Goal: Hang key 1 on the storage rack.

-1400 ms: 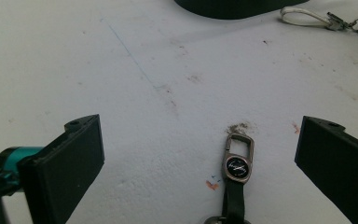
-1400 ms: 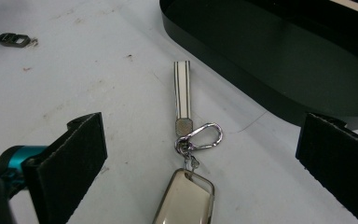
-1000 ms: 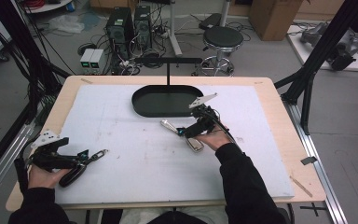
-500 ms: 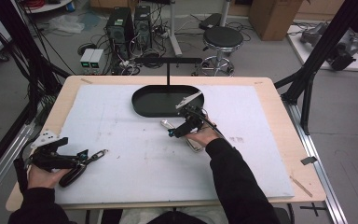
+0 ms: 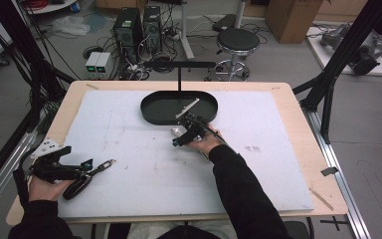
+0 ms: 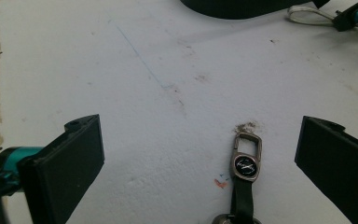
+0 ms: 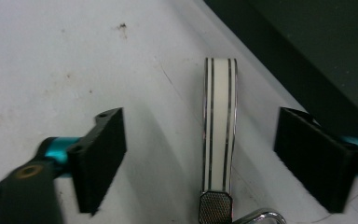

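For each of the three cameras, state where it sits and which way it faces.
High view: above the person's side, facing forward and down on the white table mat; both forearms show.
Left gripper view: on the left claw, facing the black-strap metal keychain; open jaws show.
Right gripper view: on the right claw, facing the white striped keychain strap; jaws closing in, not touching.
Shared: the black oval tray, high and left views.

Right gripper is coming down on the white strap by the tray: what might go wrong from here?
1. The right gripper has just been closing with the white strap between its jaws, pads not yet touching. The strap lies flat on the mat, so the jaws may slide over it.
2. The tray rim is right beside the strap; the far jaw could catch it.
3. The left gripper stands open around the black keychain, which it could nudge.
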{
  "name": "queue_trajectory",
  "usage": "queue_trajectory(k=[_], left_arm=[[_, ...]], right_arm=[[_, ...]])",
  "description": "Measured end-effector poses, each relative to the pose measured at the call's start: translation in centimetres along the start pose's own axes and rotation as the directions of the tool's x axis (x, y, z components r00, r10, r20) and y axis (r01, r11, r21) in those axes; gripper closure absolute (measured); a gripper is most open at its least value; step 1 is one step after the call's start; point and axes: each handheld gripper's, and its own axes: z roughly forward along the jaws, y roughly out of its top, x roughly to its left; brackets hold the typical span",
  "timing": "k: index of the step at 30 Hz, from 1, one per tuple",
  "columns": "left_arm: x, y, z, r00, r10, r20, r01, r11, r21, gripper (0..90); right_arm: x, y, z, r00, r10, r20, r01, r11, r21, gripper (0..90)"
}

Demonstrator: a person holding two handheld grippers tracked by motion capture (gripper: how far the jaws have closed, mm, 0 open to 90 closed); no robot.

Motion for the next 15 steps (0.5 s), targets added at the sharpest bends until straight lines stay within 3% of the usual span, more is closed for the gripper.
queue_trajectory(k=[1,2,9,11,12,15], left_arm=[[-0.06,0.01,0.04,1.0000,0.002,0.008,-0.002,1.0000,0.004,1.7],[-0.13,0.02,0.09,0.9999,0.005,0.014,-0.005,1.0000,0.007,1.8],[-0.22,0.01,0.33,0.9998,0.015,0.011,-0.015,0.9997,0.018,1.8],[-0.20,0.01,0.33,0.9999,0.012,0.003,-0.012,0.9999,0.012,1.8],[-0.16,0.02,0.28,0.9999,0.013,0.001,-0.013,0.9999,0.010,1.8],[-0.13,0.01,0.19,0.9999,0.010,-0.004,-0.009,0.9999,0.004,1.8]], right_arm=[[0.00,0.00,0.00,1.0000,0.000,0.000,0.000,1.0000,0.000,27.6],[0.01,0.01,0.25,0.9999,0.010,0.010,-0.010,0.9999,0.013,36.6],[-0.40,0.05,0.42,0.9988,0.038,0.032,-0.038,0.9992,0.009,53.7],[-0.47,0.02,0.39,0.9986,0.034,0.039,-0.035,0.9993,0.012,59.3],[-0.48,0.02,0.34,0.9983,0.024,0.053,-0.024,0.9996,0.011,68.6],[-0.18,0.06,0.33,0.9986,0.003,0.054,-0.003,0.9999,0.015,73.8]])
